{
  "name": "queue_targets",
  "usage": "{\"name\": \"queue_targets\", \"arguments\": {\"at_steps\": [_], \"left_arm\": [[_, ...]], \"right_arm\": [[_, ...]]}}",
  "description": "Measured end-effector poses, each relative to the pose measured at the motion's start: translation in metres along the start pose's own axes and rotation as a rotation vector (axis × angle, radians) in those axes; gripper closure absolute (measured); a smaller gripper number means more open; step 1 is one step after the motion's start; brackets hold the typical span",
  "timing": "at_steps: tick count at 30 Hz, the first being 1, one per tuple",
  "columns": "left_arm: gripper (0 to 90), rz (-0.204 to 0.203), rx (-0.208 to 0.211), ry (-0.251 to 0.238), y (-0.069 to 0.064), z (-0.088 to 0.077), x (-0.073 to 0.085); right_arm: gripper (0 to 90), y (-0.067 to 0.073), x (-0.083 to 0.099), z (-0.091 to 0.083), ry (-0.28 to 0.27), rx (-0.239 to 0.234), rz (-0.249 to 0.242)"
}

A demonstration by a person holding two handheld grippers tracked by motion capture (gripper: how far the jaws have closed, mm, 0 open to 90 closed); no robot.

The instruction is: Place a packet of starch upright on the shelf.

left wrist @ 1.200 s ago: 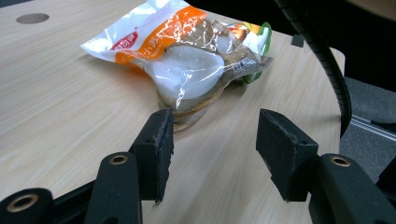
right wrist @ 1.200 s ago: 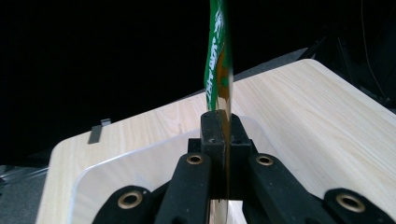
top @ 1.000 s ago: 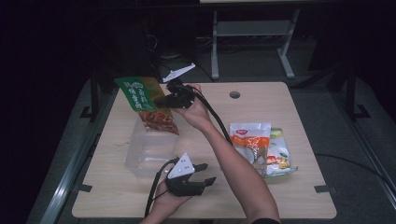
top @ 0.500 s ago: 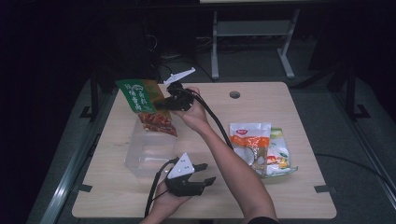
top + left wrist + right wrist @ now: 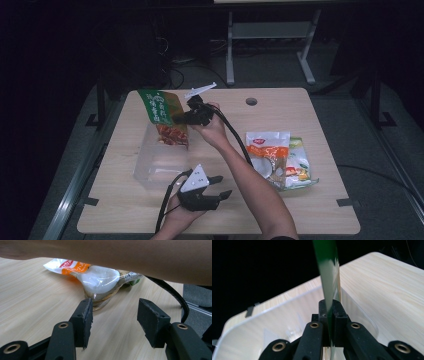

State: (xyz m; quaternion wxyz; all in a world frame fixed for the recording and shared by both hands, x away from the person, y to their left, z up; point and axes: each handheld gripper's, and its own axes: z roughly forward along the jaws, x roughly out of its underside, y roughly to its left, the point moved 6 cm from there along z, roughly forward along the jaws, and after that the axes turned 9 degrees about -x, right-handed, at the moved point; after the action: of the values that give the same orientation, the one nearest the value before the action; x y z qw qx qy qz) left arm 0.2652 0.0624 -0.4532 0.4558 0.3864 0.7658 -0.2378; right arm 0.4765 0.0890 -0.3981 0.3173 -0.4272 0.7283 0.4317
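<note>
Wooden table [image 5: 320,210]: right hand-held gripper [image 5: 329,315] pinches green packet [image 5: 162,112] above clear bin [image 5: 160,165]; left hand-held gripper [image 5: 113,317] gapes.

High view: fixed overhead on the person's side, facing forward and down; takes in the whole table [image 5: 320,210] and dark floor beyond.

Left gripper view: rides the left gripper [image 5: 113,315], low and close over the tabletop, looking along the spread fingers [image 5: 83,317] toward the orange-and-white snack packet [image 5: 97,280]. The same packet [image 5: 267,155] lies at the table's right in the high view.

Right gripper view: rides the right gripper [image 5: 329,315], very close, looking down into the clear plastic bin [image 5: 274,322]. Shared with the high view: bin [image 5: 155,165] and green pouch [image 5: 160,107].
</note>
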Motion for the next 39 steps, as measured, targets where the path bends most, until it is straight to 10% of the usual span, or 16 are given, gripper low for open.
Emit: {"name": "queue_targets", "arguments": {"at_steps": [17,39], "left_arm": [[43.7,0.002,-0.008,0.014,-0.001,0.003,0.002],[40.7,0.017,-0.023,0.023,0.000,0.006,0.001]], "right_arm": [[52.3,-0.003,0.007,-0.039,0.027,0.042,0.025],[45.5,0.013,0.052,-0.129,0.031,0.044,0.077]]}}
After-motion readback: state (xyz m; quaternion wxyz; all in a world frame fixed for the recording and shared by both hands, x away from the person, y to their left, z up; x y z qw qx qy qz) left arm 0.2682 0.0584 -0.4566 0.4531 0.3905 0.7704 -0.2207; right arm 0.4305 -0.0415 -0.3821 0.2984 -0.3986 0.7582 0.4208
